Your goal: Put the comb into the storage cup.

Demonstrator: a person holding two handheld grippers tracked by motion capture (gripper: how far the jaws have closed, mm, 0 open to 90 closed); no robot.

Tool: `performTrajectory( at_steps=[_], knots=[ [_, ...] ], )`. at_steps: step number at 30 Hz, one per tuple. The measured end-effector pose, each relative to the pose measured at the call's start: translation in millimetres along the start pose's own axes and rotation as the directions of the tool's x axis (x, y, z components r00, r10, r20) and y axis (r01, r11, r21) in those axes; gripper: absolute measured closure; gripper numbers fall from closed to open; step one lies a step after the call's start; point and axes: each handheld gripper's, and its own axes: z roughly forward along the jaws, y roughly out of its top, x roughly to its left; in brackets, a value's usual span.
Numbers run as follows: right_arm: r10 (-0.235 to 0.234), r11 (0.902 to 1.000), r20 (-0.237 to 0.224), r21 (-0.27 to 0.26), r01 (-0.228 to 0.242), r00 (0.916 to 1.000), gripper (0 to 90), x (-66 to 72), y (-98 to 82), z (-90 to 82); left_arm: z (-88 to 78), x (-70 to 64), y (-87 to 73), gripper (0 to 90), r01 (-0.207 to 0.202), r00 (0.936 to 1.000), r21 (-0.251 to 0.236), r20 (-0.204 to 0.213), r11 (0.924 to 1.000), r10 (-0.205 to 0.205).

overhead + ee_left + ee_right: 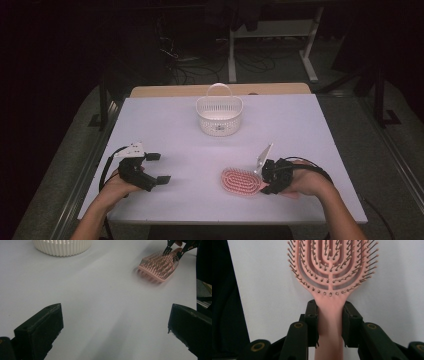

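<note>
1. Sitting in a dark room is a big white table (300, 125). Past its far edge, at 12 o'clock, the floor holds cables and the legs of a white stand (310, 50). A strip of light wood (165, 91) peeks out behind the table's far edge.

2. The table top is flat, smooth and mostly bare, so there is lots of room to move things.

3. A white basket (219, 116) with a looped handle stands at 12 o'clock on the table, well apart from both hands. Its top is open and I see nothing inside it. I think it waits there to have something put in.

4. A pink hairbrush (333, 265) lies at about 5 o'clock on the table with its bristles up. Its head points toward 9 o'clock and its handle points toward the person's right hand (310, 182).

5. The right gripper (329, 322) has its two jaws pressed on the thin neck of the brush handle, one on each side. I think it grabs there because the neck is narrow and the bristles stay out of the way.

6. The left gripper (115, 330) sits at about 8 o'clock, low over the table. Its jaws are spread wide with nothing between them. It looks like it is just waiting.
</note>
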Motion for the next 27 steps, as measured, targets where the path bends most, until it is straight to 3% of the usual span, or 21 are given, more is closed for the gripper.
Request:
performTrajectory(
  at_steps=[14,27],
  knots=[
    [0.058,0.9897,-0.001,-0.131,-0.057,0.9983,68.7,-11.6,-10.8,-10.7,-0.3,-0.3,0.1,0.0,-0.001,1.0,0.0,-0.001,1.0,0.001],
    [0.131,0.9544,0.036,-0.275,-0.116,0.9907,68.7,-19.2,-16.9,-23.5,0.3,0.1,0.2,0.0,0.0,1.0,-0.001,0.0,1.0,0.0]
  ],
)
